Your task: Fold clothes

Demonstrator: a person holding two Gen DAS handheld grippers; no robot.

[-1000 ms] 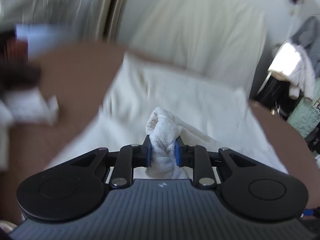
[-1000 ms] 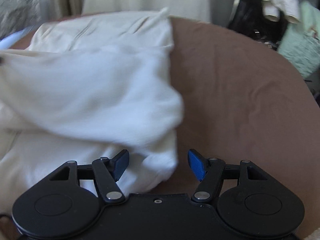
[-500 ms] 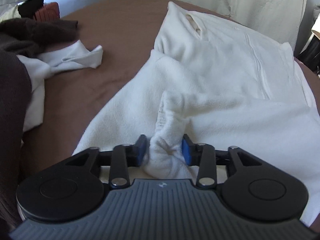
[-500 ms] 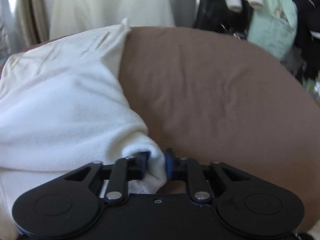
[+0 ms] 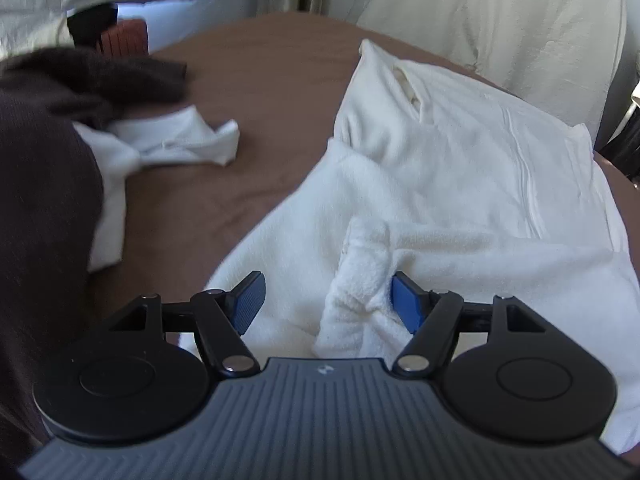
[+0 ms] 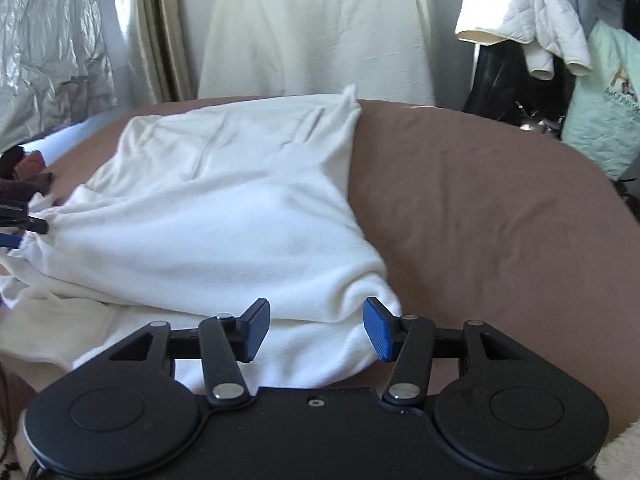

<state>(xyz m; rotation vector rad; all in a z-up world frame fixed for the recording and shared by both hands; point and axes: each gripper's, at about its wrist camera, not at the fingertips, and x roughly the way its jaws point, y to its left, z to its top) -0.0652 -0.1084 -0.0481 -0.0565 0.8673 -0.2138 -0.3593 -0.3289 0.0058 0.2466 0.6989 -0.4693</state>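
A white fleece garment (image 5: 460,184) lies folded over on the brown bed cover (image 5: 260,80). My left gripper (image 5: 328,304) hangs over its near edge with jaws opening. A bunched fold (image 5: 360,276) stands between them, touching only the right pad (image 5: 406,304). In the right wrist view the same garment (image 6: 224,208) spreads across the brown cover (image 6: 480,200). My right gripper (image 6: 316,330) is over its near right corner, jaws opening, pads off the cloth. The left gripper's tips (image 6: 24,224) show at the garment's left edge.
A dark garment (image 5: 60,140) and a crumpled white one (image 5: 172,144) lie on the left of the bed. A cream cushion (image 6: 312,28) leans against the wall behind. Clothes and a pale green bag (image 6: 604,100) crowd the far right. Bare brown cover stretches right of the garment.
Both grippers have let go: the left jaws, shut on the bunched fold a second ago, now stand apart. The right jaws pinched the corner half a second ago, then opened and rose.
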